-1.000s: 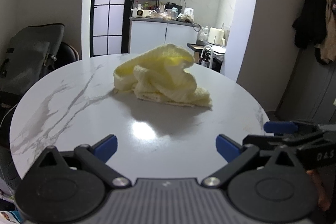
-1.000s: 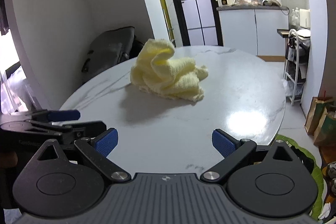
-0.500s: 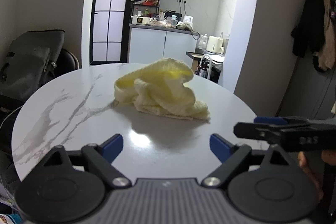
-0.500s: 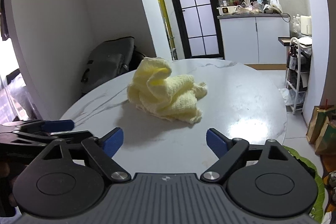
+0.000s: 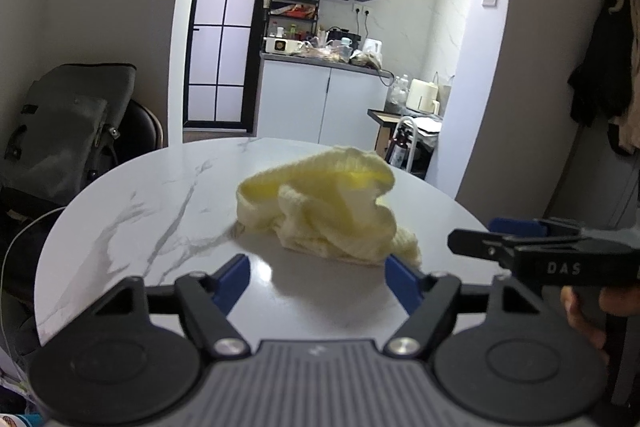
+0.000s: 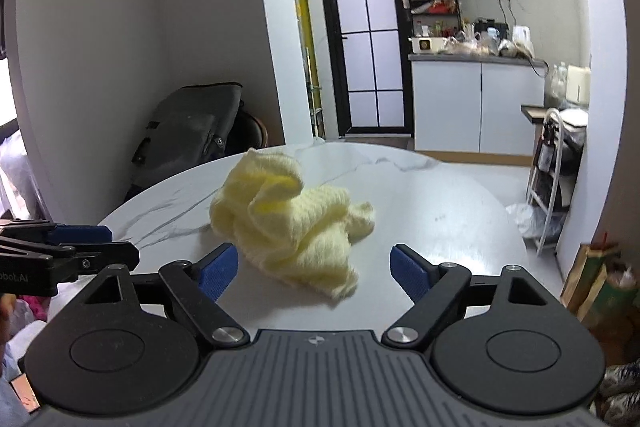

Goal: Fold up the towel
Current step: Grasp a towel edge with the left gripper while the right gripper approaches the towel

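A crumpled pale yellow towel point(image 5: 328, 207) lies in a heap on the round white marble table point(image 5: 160, 211); it also shows in the right wrist view point(image 6: 288, 227). My left gripper point(image 5: 318, 277) is open and empty, just short of the towel's near edge. My right gripper point(image 6: 314, 271) is open and empty, with the towel's near edge between its blue fingertips. Each gripper shows from the side in the other's view: the right one point(image 5: 532, 247) at the right, the left one point(image 6: 64, 247) at the left.
A grey bag point(image 5: 64, 131) rests on a chair beyond the table's left edge. A metal rack point(image 6: 556, 163) stands right of the table. Kitchen cabinets point(image 5: 320, 103) and a glass-paned door point(image 5: 224, 27) are behind. Paper bags point(image 6: 600, 283) sit on the floor at right.
Both grippers have moved forward toward the towel, which now looks nearer and lower in both views. Both stay open. The towel has not moved.
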`<action>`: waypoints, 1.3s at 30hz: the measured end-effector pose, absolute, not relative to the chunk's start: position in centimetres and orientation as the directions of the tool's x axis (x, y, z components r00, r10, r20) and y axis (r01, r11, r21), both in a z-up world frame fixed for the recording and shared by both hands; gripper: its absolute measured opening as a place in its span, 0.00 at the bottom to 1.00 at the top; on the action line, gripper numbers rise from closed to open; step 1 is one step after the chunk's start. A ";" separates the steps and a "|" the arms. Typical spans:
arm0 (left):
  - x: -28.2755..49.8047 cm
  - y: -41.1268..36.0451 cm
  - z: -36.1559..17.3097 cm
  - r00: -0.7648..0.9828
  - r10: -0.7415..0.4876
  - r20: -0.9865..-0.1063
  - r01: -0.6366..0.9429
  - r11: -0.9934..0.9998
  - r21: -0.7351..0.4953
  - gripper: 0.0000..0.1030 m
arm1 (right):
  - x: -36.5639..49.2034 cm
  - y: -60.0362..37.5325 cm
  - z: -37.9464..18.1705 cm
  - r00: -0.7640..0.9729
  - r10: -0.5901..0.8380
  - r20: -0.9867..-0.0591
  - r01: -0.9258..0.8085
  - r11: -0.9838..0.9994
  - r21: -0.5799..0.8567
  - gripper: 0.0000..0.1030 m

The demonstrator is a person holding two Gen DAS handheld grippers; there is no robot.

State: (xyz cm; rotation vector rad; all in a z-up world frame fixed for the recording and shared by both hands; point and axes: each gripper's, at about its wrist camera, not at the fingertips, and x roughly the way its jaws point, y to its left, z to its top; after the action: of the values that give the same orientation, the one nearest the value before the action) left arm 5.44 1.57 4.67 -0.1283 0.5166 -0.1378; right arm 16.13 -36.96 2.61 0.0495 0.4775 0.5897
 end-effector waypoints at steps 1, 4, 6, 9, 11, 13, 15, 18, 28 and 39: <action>5.6 1.6 4.7 0.861 -0.163 -0.482 0.097 0.982 -0.159 0.70 | 16.4 -36.9 2.7 0.724 0.548 -0.419 -0.526 0.831 0.180 0.84; 5.9 1.6 4.7 0.861 -0.163 -0.482 0.096 0.982 -0.161 0.70 | 17.3 -37.0 3.0 0.706 0.562 -0.431 -0.533 0.823 0.199 0.84; 6.2 1.6 4.8 0.860 -0.162 -0.483 0.097 0.983 -0.158 0.70 | 17.7 -37.0 3.3 0.699 0.566 -0.438 -0.535 0.820 0.205 0.84; 6.5 1.7 5.1 0.861 -0.161 -0.483 0.100 0.984 -0.150 0.70 | 18.7 -37.1 4.1 0.695 0.565 -0.445 -0.533 0.820 0.209 0.84; 6.7 1.8 5.3 0.862 -0.158 -0.482 0.099 0.984 -0.147 0.70 | 19.3 -37.2 4.6 0.694 0.565 -0.446 -0.533 0.820 0.209 0.84; 6.8 1.9 5.5 0.863 -0.156 -0.480 0.095 0.984 -0.150 0.70 | 19.7 -37.0 5.1 0.694 0.562 -0.449 -0.532 0.821 0.207 0.84; 7.0 2.1 5.8 0.866 -0.153 -0.476 0.091 0.984 -0.151 0.70 | 20.1 -36.9 5.7 0.699 0.555 -0.451 -0.528 0.826 0.197 0.84; 7.3 2.3 6.2 0.867 -0.151 -0.475 0.092 0.985 -0.144 0.70 | 20.6 -36.6 6.5 0.691 0.558 -0.460 -0.534 0.822 0.195 0.84; 8.1 3.4 6.4 0.871 -0.112 -0.479 0.055 0.990 -0.132 0.70 | 23.2 -35.8 7.3 0.608 0.613 -0.504 -0.585 0.776 0.237 0.84; 9.9 4.5 5.6 0.856 -0.091 -0.508 0.024 0.990 -0.136 0.63 | 26.1 -37.3 9.1 0.574 0.691 -0.440 -0.594 0.721 0.357 0.85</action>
State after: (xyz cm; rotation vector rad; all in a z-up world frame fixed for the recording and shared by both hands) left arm 9.92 4.48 5.62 -0.1265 0.5394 -0.0607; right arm 26.06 -37.26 9.09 0.1772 0.5917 0.7573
